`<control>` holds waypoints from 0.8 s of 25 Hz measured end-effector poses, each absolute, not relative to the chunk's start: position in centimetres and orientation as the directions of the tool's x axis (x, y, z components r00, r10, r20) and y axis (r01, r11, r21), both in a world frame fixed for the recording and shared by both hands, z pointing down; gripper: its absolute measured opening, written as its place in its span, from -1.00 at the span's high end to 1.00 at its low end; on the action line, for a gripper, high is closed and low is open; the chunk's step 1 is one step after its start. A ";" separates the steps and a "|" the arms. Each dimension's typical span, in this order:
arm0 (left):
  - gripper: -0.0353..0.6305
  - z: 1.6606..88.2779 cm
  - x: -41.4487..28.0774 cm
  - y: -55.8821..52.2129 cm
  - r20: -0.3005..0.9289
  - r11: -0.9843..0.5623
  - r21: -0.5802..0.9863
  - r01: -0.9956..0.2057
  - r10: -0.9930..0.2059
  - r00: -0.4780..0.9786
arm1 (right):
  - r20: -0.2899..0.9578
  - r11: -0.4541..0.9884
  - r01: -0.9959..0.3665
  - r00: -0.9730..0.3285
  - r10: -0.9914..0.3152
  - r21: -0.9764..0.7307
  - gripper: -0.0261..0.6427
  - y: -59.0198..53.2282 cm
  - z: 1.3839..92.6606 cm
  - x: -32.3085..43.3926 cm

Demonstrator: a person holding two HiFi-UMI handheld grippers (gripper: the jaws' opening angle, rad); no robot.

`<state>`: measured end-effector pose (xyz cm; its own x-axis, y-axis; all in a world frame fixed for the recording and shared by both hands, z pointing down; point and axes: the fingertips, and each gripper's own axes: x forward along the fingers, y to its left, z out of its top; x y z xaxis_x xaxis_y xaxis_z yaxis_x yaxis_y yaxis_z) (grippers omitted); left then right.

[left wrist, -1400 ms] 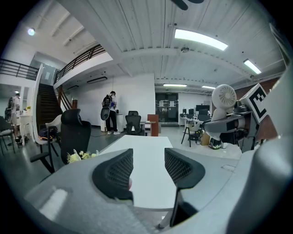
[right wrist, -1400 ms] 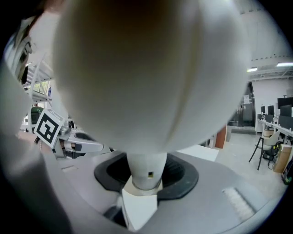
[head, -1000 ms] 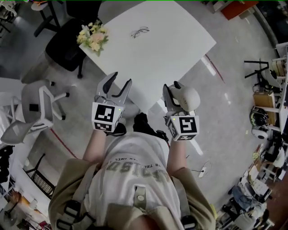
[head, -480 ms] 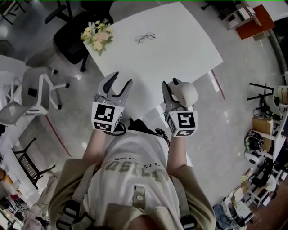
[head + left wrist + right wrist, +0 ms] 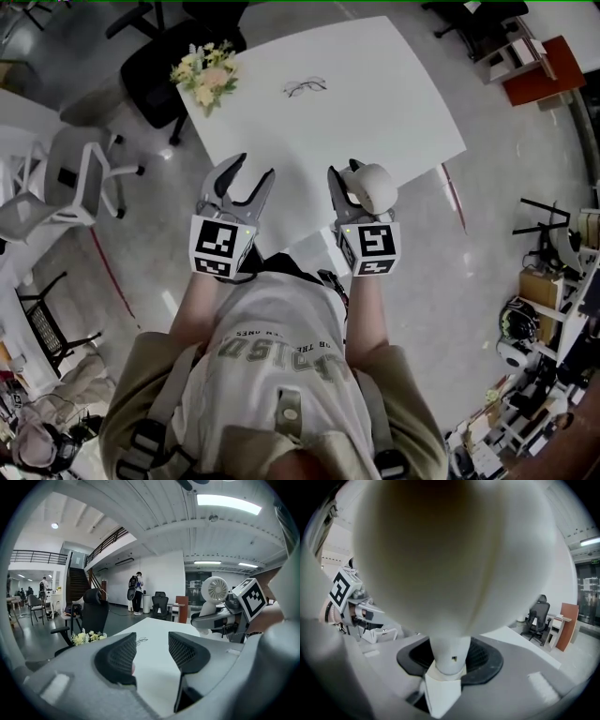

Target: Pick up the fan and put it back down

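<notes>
The white fan (image 5: pixel 373 187) is held off the table, its neck clamped between the jaws of my right gripper (image 5: pixel 345 180), just over the near edge of the white table (image 5: pixel 375 84). In the right gripper view the fan's round head (image 5: pixel 454 559) fills the picture and its stem runs down between the dark pads (image 5: pixel 483 660). My left gripper (image 5: pixel 253 169) stands open and empty to the left, at the table's near corner. The left gripper view shows its pads (image 5: pixel 117 657) apart, with the fan (image 5: pixel 214 590) at the right.
A bunch of flowers (image 5: pixel 206 80) lies at the table's far left corner and a pair of glasses (image 5: pixel 305 87) near its far edge. A black office chair (image 5: pixel 159 75) and a grey chair (image 5: pixel 66 183) stand left of the table. Shelves with clutter line the right side.
Both grippers have moved forward to the table's near edge; the right one, still holding the fan, has also shifted left and slightly down. The left gripper stays open.
</notes>
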<state>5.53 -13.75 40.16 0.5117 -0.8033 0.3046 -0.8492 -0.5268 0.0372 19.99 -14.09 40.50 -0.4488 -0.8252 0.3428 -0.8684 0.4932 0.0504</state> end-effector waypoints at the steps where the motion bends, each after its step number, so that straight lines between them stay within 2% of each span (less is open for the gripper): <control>1: 0.23 40.2 5.5 -13.8 0.309 -0.524 0.037 -0.851 -0.804 0.508 | 0.344 0.499 -0.865 -0.454 -0.822 0.050 0.46 -14.3 40.7 19.9; 10: 0.23 40.4 4.1 -15.8 0.324 -0.556 0.027 -0.831 -0.782 0.533 | 0.360 0.550 -0.831 -0.489 -0.794 0.083 0.46 -17.6 42.8 17.6; 20: 0.23 41.7 1.8 -18.7 0.360 -0.599 0.036 -0.800 -0.739 0.569 | 0.432 0.587 -0.800 -0.490 -0.757 0.121 0.46 -22.0 47.0 15.2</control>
<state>1.79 -18.68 41.65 0.5694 -0.7389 0.3604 -0.8000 -0.5990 0.0358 15.21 -22.03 47.05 -0.4899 -0.7571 0.4323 -0.8004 0.5871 0.1212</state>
